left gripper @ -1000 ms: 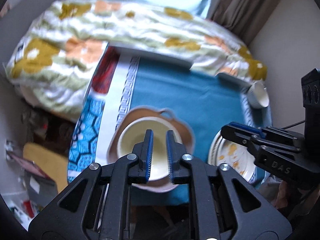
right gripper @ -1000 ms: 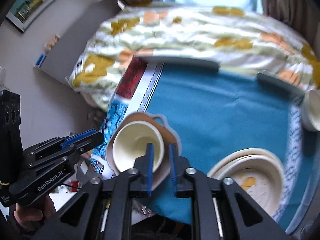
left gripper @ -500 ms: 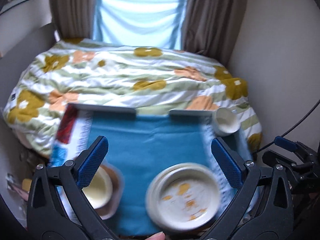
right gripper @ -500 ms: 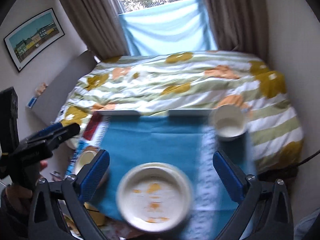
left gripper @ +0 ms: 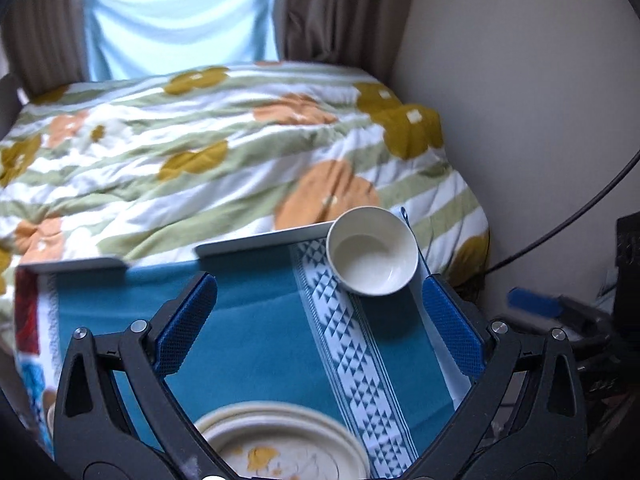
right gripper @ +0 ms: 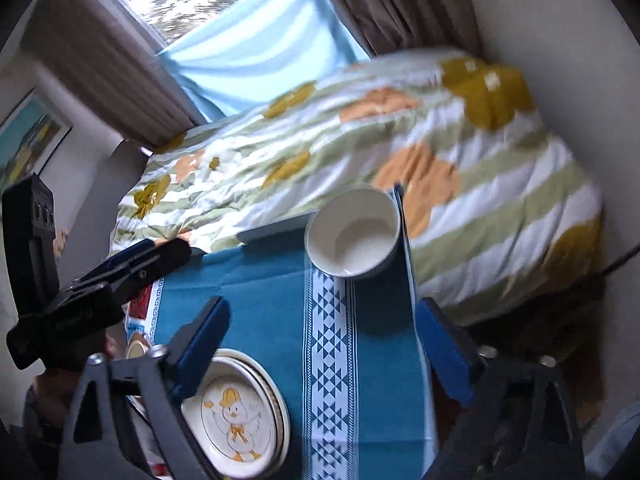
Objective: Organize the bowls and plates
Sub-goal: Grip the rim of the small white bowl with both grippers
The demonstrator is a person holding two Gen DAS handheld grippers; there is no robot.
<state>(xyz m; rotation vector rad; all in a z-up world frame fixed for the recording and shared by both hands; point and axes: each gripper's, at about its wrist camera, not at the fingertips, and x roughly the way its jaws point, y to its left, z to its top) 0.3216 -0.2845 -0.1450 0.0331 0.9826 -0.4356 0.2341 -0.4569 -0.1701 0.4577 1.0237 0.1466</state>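
At far right corner of blue cloth (right gripper: 256, 312): white bowl (right gripper: 354, 234), upright, empty, likely rigid, slick, breakable, best pinched at rim; duck plate stack (right gripper: 240, 412) near; right gripper (right gripper: 320, 344) and left gripper (left gripper: 316, 328) both spread wide, holding nothing.

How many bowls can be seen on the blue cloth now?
1 for certain: the white bowl at the far right corner of the cloth, empty. A cream rim shows behind the left gripper; it may be a second bowl, mostly hidden.
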